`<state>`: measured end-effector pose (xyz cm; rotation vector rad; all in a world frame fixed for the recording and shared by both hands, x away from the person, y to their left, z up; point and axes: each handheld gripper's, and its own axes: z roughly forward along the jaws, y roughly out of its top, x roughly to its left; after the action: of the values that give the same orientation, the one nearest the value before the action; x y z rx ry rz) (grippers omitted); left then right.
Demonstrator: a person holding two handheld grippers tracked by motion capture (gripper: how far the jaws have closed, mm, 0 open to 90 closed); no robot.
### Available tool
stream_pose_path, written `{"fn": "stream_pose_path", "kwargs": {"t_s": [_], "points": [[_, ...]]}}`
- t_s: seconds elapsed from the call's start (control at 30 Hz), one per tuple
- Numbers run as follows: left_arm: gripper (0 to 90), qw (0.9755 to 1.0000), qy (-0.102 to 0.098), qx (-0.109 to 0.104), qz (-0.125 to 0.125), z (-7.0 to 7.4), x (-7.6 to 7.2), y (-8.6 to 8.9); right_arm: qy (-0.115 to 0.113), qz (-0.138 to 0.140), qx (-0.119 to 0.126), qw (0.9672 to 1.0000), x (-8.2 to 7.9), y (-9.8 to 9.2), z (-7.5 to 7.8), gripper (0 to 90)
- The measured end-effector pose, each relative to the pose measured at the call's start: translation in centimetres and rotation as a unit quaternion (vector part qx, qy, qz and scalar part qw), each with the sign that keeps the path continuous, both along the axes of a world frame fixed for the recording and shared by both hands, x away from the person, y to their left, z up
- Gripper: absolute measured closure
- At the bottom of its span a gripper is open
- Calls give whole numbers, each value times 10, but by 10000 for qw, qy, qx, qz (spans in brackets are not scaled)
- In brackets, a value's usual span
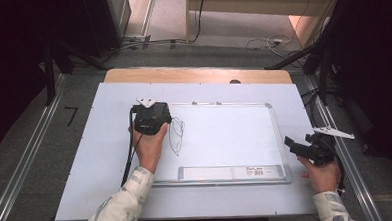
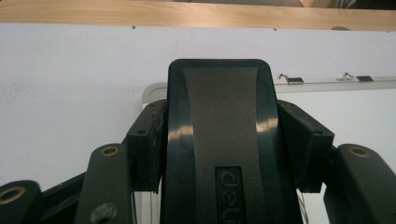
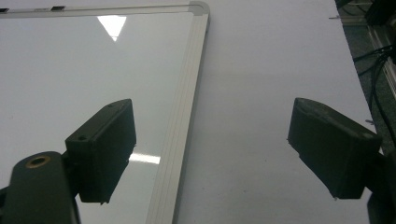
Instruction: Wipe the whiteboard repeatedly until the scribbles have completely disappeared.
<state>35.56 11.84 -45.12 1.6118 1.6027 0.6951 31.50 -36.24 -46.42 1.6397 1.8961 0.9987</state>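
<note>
Over the whiteboard's (image 1: 225,139) left edge the left gripper (image 2: 219,135) has its jaws clamped on a black eraser (image 2: 219,154), while the right gripper (image 3: 212,154) rests wide open and empty at the bench's (image 1: 96,160) right edge.

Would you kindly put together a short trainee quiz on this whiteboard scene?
1. True or false: the left gripper is shut on a black eraser.
2. Which best describes the right gripper? A) shut on a marker B) open with nothing between its pads C) shut on the eraser
3. Fill in: the black scribble is drawn on the ______.

Key:
1. True; the eraser sits clamped between the pads.
2. B; it hangs above the whiteboard's right frame edge and the white table.
3. whiteboard.
</note>
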Motion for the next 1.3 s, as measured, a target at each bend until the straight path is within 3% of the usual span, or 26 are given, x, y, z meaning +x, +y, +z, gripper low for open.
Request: {"fn": "stream_pose_path", "kwargs": {"t_s": [0.7,1.07,1.3], "points": [[409,9987,116,138,-470,-22,-19,-29,-30,25,-31,10000,0,1,1,138],[410,9953,201,434,-838,-33,-32,-48,-30,16,-7,10000,0,2,1,138],[411,9937,333,497,-951,-45,-32,-52,-35,14,-6,10000,0,2,1,150]]}}
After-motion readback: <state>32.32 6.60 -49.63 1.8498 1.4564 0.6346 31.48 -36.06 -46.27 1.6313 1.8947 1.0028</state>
